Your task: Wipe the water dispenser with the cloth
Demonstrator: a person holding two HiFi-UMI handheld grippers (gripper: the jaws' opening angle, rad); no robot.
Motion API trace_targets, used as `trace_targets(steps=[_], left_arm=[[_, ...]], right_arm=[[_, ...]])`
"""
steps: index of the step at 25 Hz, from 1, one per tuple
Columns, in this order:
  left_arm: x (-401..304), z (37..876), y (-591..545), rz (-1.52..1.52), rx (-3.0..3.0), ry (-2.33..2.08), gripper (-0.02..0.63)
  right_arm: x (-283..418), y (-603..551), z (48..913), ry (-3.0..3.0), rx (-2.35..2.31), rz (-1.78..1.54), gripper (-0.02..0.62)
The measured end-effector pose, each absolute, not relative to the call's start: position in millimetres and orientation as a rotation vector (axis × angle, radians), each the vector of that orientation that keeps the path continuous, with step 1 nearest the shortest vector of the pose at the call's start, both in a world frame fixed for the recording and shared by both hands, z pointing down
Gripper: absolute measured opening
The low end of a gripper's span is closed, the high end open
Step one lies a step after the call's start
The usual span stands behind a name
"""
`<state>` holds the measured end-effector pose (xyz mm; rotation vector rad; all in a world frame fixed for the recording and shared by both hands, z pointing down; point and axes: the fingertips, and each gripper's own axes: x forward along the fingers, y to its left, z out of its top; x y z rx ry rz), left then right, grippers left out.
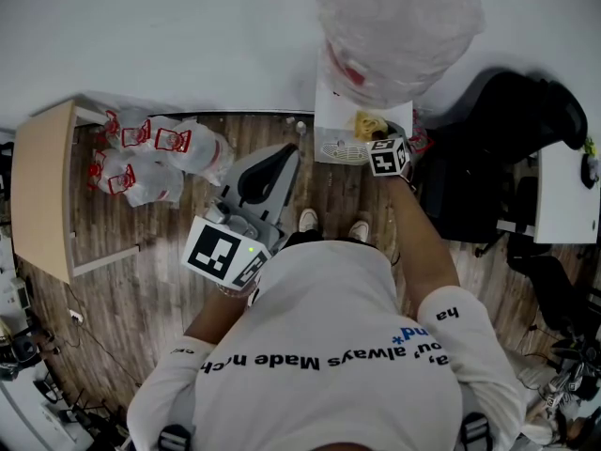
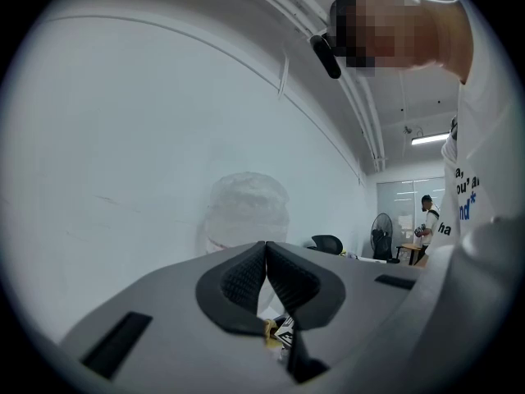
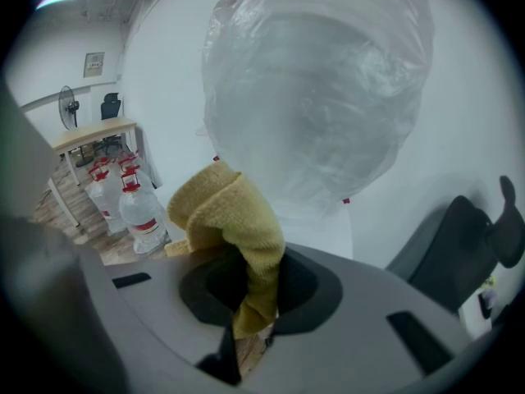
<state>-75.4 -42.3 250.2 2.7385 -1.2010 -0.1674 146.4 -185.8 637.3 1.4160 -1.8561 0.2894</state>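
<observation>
Clamping only a fold of cloth (image 3: 239, 235), our right gripper (image 3: 250, 295) may drop it against the water dispenser (image 1: 349, 118); our left gripper (image 2: 266, 279) is closed, empty.

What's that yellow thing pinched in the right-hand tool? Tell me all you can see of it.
It is a mustard-yellow cloth, soft, with a looped, towel-like weave. The right gripper clamps its lower part between both jaws; the rest stands up above them, bunched and folded over. It hangs close to the plastic-wrapped water bottle; whether they touch cannot be told.
</observation>
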Motion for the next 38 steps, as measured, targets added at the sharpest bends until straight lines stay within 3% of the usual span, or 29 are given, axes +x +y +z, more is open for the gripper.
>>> trace_targets(steps=[15, 38], left_arm=[[-74, 246, -49, -0.184, 2.740, -1.214, 0.020], [-68, 251, -81, -0.177, 2.712, -1.237, 0.020]], right_arm=[[152, -185, 630, -1.867, 1.420, 0.253, 0.061], [249, -253, 620, -1.805, 1.556, 0.309, 0.061]])
